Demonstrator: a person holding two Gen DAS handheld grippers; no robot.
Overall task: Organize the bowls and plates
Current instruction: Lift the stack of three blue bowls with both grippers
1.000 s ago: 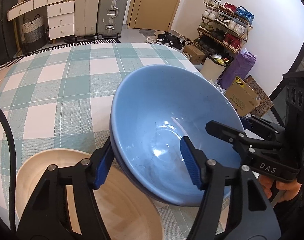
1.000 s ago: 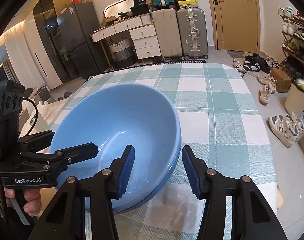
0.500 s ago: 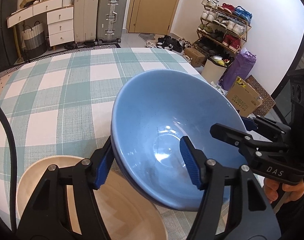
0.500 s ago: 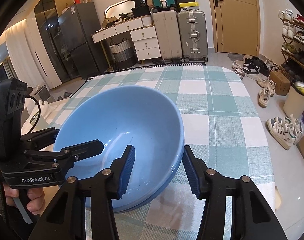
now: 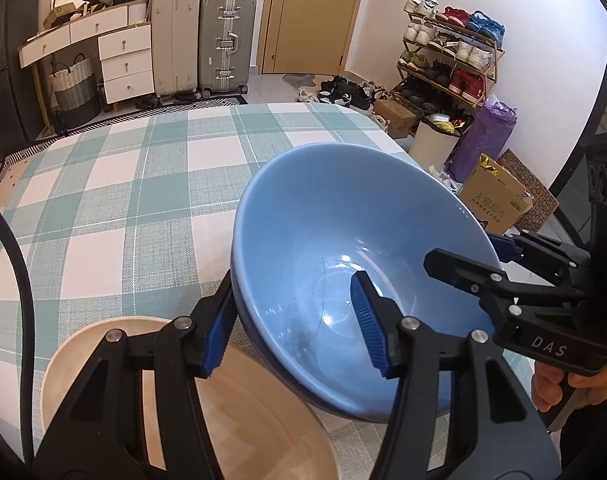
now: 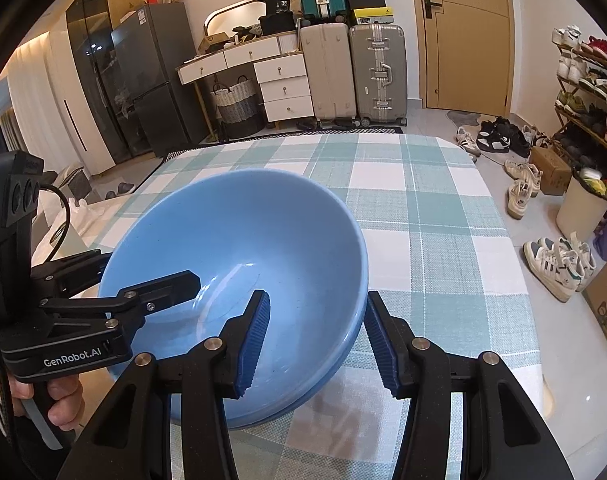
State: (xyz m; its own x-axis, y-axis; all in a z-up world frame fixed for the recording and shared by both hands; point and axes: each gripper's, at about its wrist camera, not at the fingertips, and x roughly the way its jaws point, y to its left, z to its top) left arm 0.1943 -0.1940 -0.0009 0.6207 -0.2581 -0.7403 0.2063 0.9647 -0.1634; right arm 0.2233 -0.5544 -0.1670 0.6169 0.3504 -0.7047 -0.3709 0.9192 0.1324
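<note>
Left gripper (image 5: 297,324) closing across blue bowls' (image 5: 343,248) rim, not yet clamped; right gripper (image 6: 315,336) clenched on opposite rim.

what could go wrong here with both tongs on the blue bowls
1. The left tongs are closing on the rim of the stacked glossy blue ceramic bowls, which sit tilted; the top bowl could slide off.
2. The right tongs straddle the opposite rim; uneven pull could twist the stack.
3. The pale wooden plate lies under the left tongs and may get knocked.
</note>
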